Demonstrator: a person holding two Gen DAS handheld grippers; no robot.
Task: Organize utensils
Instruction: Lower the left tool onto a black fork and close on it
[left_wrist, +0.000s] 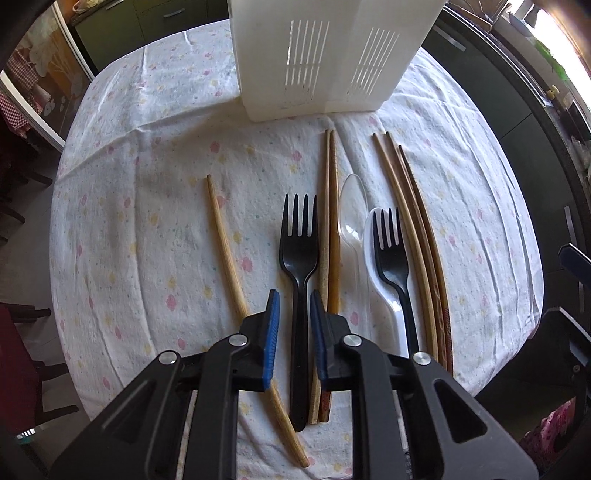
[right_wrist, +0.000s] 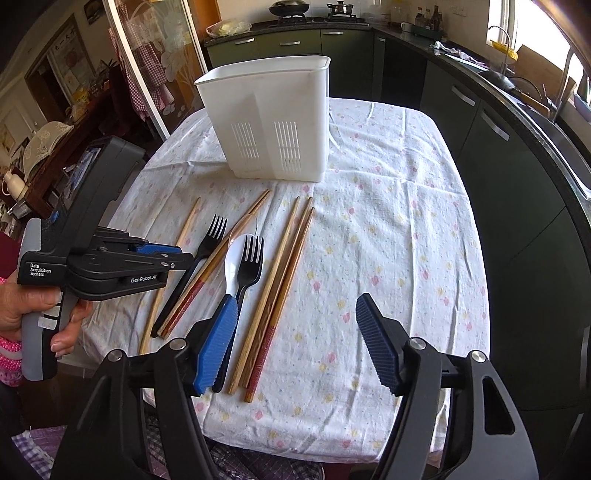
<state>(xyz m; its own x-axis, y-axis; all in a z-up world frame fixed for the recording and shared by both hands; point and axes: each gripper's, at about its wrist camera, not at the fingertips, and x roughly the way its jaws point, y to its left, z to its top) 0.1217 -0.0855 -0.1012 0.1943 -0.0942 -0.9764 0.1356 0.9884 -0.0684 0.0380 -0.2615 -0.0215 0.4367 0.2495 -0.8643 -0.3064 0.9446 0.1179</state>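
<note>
A white slotted utensil holder (left_wrist: 325, 55) (right_wrist: 273, 122) stands at the far side of the table. Utensils lie in a row on the cloth: a single chopstick (left_wrist: 229, 258), a black fork (left_wrist: 300, 266) (right_wrist: 207, 247), a chopstick pair (left_wrist: 330, 236), a clear spoon (left_wrist: 352, 221), a white spoon (left_wrist: 384, 288) under a second black fork (left_wrist: 391, 258) (right_wrist: 249, 266), and three chopsticks (left_wrist: 421, 251) (right_wrist: 280, 288). My left gripper (left_wrist: 294, 306) (right_wrist: 184, 258) hovers with its jaws narrowly apart, straddling the first fork's handle. My right gripper (right_wrist: 295, 343) is open wide and empty, above the near table edge.
The table carries a white floral cloth (right_wrist: 388, 240). Dark green kitchen cabinets (right_wrist: 480, 122) run along the right and back. A glass door (right_wrist: 155, 62) and cluttered furniture stand to the left. A chair (left_wrist: 22, 369) is at the table's left side.
</note>
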